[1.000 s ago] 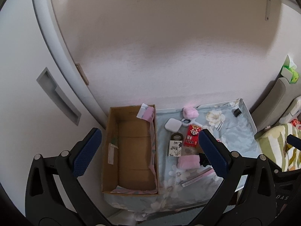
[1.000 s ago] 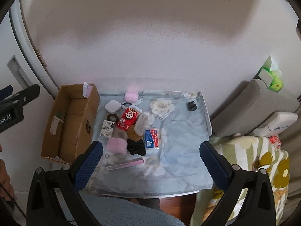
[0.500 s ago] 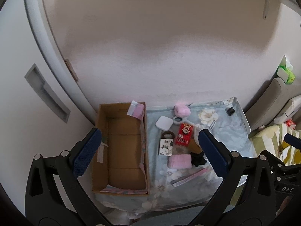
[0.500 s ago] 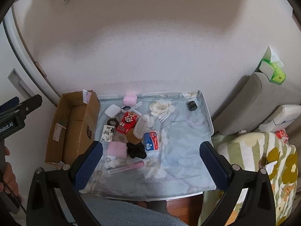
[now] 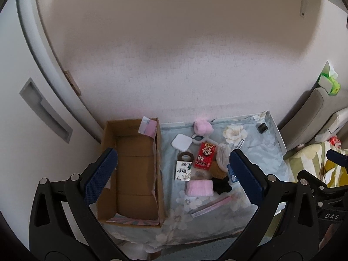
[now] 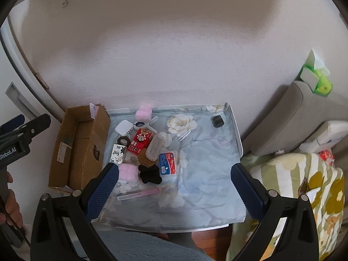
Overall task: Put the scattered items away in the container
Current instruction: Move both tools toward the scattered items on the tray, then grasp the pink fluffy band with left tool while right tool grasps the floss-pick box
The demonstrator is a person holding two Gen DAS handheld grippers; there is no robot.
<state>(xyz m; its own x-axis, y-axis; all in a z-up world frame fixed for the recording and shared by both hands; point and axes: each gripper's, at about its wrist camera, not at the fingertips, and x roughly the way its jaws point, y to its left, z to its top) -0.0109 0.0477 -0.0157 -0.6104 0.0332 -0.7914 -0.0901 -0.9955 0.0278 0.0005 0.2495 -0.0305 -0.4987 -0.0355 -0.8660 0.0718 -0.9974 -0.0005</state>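
1. The cardboard box (image 5: pixel 132 169) sits at the left end of the table, open on top. Its floor looks bare, and a pink and white paper (image 5: pixel 148 127) hangs over its far right corner.
2. The table is covered by a pale blue flower cloth (image 6: pixel 206 156). The box stands right at the cloth's left edge.
3. The things to tidy lie in a bunch on the cloth, just beside the box. Nearest the box are a white square case (image 6: pixel 124 127), a brown ring (image 6: pixel 123 140) and a small white flower packet (image 6: pixel 118 153).
4. Next to those lies a red carton (image 6: pixel 140 141) with a cartoon face. A pink fluffy ball (image 6: pixel 143 112) sits at the far edge of the cloth.
5. Closer to the front are a pink fluffy roll (image 6: pixel 128 172) and a black hair tie (image 6: pixel 150 174), touching each other. A brown puff (image 6: pixel 146 160) lies just behind the hair tie.
6. A clear brush (image 6: pixel 157 147) and a blue and red packet (image 6: pixel 168 163) lie on the right side of the bunch. A long pink strip (image 6: pixel 137 194) lies alone at the front.
7. A small black pot (image 6: pixel 217 121) sits well apart, near the far right corner.
8. The left gripper (image 5: pixel 174 175) hangs high above the table, spread wide, holding nothing.
9. The right gripper (image 6: pixel 174 189) is also up high, spread wide, holding nothing.
10. A hand (image 6: pixel 10 204) grips the left tool's handle at the left edge of the right wrist view.
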